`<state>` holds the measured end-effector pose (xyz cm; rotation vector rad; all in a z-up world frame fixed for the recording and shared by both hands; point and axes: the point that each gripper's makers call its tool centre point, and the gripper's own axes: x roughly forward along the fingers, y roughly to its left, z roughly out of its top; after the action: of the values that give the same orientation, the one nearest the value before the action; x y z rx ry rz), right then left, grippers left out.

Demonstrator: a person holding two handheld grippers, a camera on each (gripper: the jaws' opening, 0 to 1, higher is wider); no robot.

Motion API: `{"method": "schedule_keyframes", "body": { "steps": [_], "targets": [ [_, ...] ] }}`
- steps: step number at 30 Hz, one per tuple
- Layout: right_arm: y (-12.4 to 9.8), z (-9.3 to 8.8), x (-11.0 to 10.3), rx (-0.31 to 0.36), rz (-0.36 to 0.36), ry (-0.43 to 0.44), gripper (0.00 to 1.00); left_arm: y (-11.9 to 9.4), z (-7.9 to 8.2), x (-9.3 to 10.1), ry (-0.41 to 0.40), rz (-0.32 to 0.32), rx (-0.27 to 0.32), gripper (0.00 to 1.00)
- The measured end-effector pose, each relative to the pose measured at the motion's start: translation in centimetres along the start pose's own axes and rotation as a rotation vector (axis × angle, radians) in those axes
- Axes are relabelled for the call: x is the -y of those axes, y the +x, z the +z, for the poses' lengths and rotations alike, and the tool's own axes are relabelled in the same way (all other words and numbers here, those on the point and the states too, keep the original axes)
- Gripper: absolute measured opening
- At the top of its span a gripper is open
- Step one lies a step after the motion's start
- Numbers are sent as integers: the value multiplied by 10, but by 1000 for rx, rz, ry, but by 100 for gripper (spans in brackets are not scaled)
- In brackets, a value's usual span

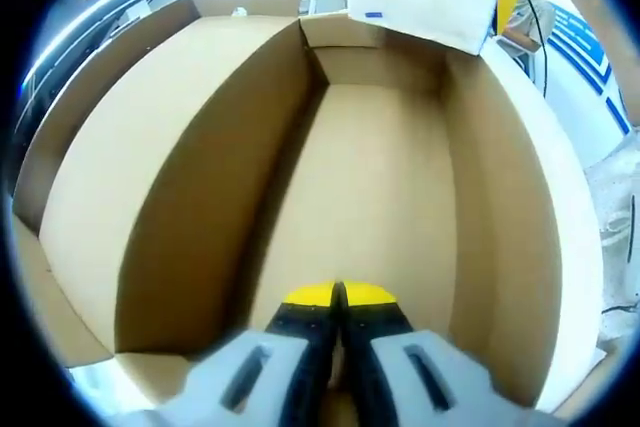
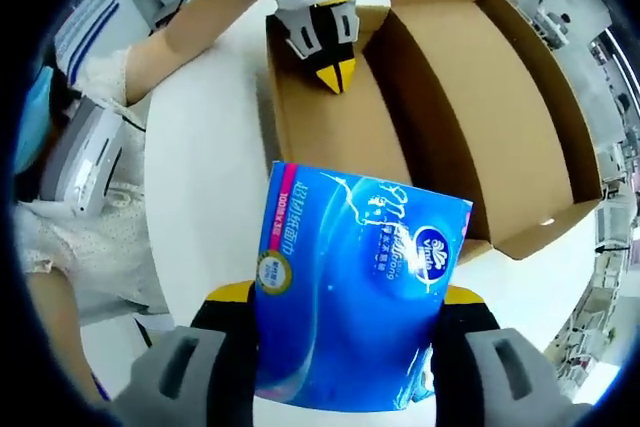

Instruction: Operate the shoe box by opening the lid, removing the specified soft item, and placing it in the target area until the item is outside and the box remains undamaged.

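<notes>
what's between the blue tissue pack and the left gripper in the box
In the right gripper view, only bare cardboard box floor separates the blue tissue pack from the left gripper.

Both views are brightly and evenly lit. In the left gripper view the cardboard box (image 1: pixel 400 197) shows a soft shadow along its inner wall from 11 to 7 o'clock; straight edges bow strongly toward the rim. The near jaws at 6 o'clock are blurred. In the right gripper view the white table (image 2: pixel 205 197) is nearly overexposed, and the blue tissue pack (image 2: pixel 350 287) carries mild sheen.
</notes>
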<state>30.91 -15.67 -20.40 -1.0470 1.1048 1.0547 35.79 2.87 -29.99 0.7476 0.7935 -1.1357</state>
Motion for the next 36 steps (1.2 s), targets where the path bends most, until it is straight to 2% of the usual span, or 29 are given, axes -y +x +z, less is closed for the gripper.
{"method": "schedule_keyframes", "body": {
  "steps": [8, 24, 28, 32, 36],
  "targets": [
    [1, 1, -3, 4, 18, -81, 70, 0, -1, 1, -1, -3, -2, 0],
    [0, 0, -5, 4, 9, -132, 70, -1, -2, 2, 5, -9, -4, 0],
    [-1, -4, -9, 0, 7, -169, 70, -1, -1, 2, 5, -13, -3, 0],
    [-2, -7, -9, -6, 9, -153, 69, -1, -1, 2, 12, -13, -3, 0],
    [-6, -20, -11, -20, 0, -145, 69, -1, -1, 2, 15, -14, -2, 0]
  ]
}}
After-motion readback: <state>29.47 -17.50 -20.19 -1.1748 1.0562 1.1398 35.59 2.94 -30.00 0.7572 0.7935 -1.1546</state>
